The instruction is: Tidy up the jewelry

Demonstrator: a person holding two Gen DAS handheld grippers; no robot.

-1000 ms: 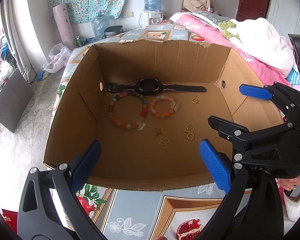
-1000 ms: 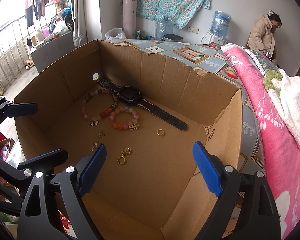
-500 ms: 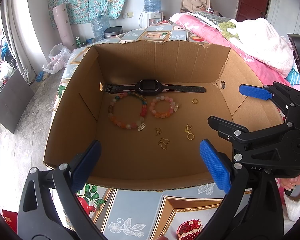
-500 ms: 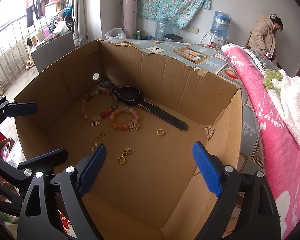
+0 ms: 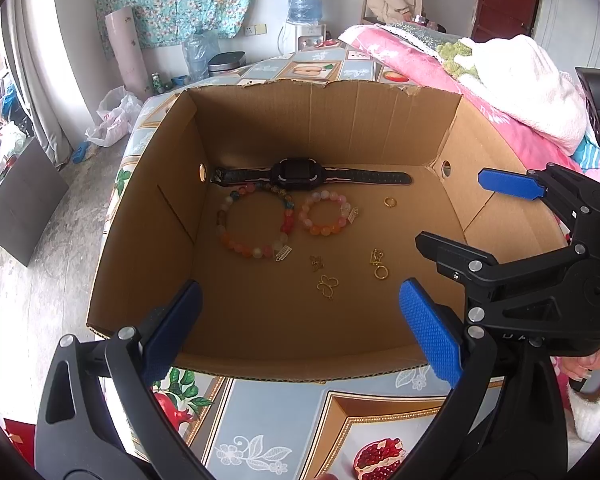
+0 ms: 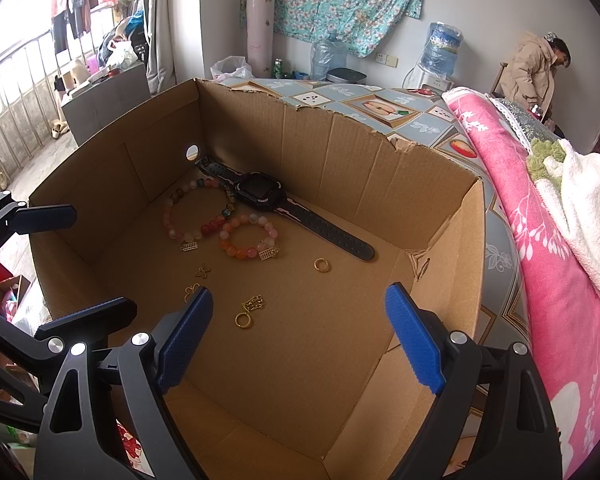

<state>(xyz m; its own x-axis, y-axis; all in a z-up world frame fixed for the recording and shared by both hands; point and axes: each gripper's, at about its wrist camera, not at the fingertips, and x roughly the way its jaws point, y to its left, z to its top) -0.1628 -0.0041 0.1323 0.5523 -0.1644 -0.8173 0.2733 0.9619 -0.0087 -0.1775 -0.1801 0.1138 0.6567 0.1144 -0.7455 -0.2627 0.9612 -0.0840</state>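
Observation:
An open cardboard box (image 5: 148, 240) (image 6: 452, 248) holds the jewelry on its floor. A black watch (image 5: 296, 174) (image 6: 260, 192) lies along the far wall. In front of it lie a large bead bracelet (image 5: 252, 224) (image 6: 198, 216) and a small bead bracelet (image 5: 324, 216) (image 6: 246, 238). A gold ring (image 5: 389, 201) (image 6: 321, 265), a ring with a charm (image 5: 379, 266) (image 6: 248, 312) and two butterfly charms (image 5: 327, 286) (image 6: 203, 270) lie nearer. My left gripper (image 5: 296, 332) hangs open over the box's near edge, empty. My right gripper (image 6: 296, 340) is open above the box's right side, empty.
The box sits on a table with a fruit-patterned cloth (image 5: 284, 420). A pink blanket (image 6: 540, 216) and white towel (image 6: 588, 208) lie to the right. A person (image 6: 532, 68) stands at the back by a water dispenser (image 5: 306, 12). The right gripper (image 5: 540, 264) shows in the left wrist view.

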